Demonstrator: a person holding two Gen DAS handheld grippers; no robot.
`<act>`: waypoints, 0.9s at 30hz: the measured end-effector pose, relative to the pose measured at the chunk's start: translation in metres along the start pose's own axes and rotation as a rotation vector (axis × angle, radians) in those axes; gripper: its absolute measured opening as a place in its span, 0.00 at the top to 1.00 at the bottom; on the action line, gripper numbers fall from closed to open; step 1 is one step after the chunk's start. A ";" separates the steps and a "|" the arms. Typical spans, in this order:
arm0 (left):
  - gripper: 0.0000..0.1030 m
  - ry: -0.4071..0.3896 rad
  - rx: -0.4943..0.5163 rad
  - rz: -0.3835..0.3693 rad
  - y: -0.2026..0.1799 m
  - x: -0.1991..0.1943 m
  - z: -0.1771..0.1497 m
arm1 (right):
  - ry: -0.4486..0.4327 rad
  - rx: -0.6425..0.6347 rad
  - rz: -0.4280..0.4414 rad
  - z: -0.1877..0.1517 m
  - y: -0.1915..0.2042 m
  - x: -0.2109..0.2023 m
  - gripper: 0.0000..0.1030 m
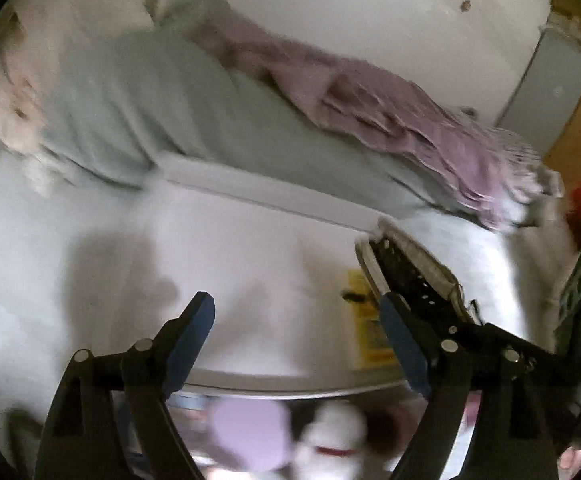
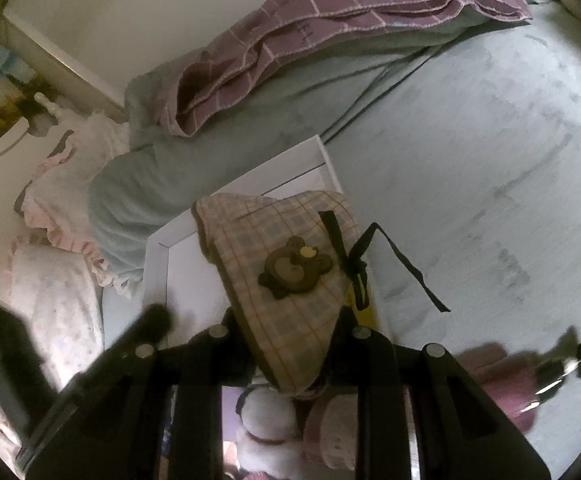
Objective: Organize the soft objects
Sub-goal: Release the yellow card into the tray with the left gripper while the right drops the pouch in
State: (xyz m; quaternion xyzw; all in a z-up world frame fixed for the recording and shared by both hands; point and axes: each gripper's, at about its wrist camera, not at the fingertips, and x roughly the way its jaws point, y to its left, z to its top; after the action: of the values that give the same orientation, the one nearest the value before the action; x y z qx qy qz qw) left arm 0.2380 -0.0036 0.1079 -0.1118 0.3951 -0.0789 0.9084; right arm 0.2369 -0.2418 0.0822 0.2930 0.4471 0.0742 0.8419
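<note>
Grip, right: my right gripper (image 2: 290, 320) is clamped on a beige checked fabric pouch with a brown bear patch (image 2: 286, 280), the cloth bunched between the jaws and hanging over the open white box.
Grip, left: my left gripper (image 1: 298, 332) stands with its blue-padded fingers (image 1: 194, 332) wide apart and nothing between them; the picture is blurred, so fine detail beyond them is lost.
Pouch: in the left view the same pouch (image 1: 414, 268) shows edge-on just beside my right-hand finger, apart from it as far as I can tell.
Ribbon: a black ribbon tie (image 2: 374, 260) trails off the pouch, one loose end lying on the pale blue-grey bedspread (image 2: 470, 160).
Box: the white rectangular storage box (image 2: 162, 248) sits on the bed; a white plush toy with a red collar (image 2: 266, 420) lies below my jaws, near a pink soft item I cannot identify.
Beyond: a purple checked blanket (image 2: 330, 20) is draped over a grey-green pillow (image 2: 150, 184) against the wall.
Risk: the ribbon could snag on the box rim or my finger as I lower the pouch, dragging it askew.
Risk: my hold is on one corner only, so the cloth may slip out and land beside the box.
</note>
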 end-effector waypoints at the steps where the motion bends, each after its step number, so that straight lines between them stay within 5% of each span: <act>1: 0.17 -0.029 0.024 0.021 -0.001 -0.006 -0.003 | -0.003 0.005 -0.006 -0.002 0.000 0.004 0.71; 4: 0.17 -0.041 0.052 0.083 0.014 -0.019 -0.019 | 0.028 0.018 -0.070 -0.006 -0.001 0.019 0.58; 6: 0.17 -0.001 0.104 0.212 0.022 -0.023 -0.029 | 0.078 0.018 -0.070 -0.006 -0.002 0.023 0.50; 8: 0.18 0.002 0.166 0.424 0.014 -0.019 -0.037 | 0.078 0.006 -0.057 -0.005 0.001 0.018 0.49; 10: 0.19 -0.043 0.193 0.497 0.013 -0.022 -0.047 | 0.055 -0.023 -0.071 -0.004 0.007 0.008 0.49; 16: 0.18 -0.043 0.168 0.308 0.019 -0.035 -0.046 | -0.059 -0.183 -0.160 -0.009 0.035 -0.029 0.44; 22: 0.18 0.023 0.114 0.154 0.019 -0.037 -0.044 | -0.096 -0.210 -0.279 -0.019 0.054 -0.045 0.43; 27: 0.18 0.060 0.064 0.116 0.027 -0.039 -0.042 | 0.025 -0.175 -0.171 -0.026 0.058 -0.036 0.43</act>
State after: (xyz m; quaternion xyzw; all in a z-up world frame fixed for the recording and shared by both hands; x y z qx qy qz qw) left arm 0.1821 0.0254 0.1003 -0.0570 0.4253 -0.0420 0.9023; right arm 0.2029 -0.1971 0.1287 0.1783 0.4727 0.0445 0.8619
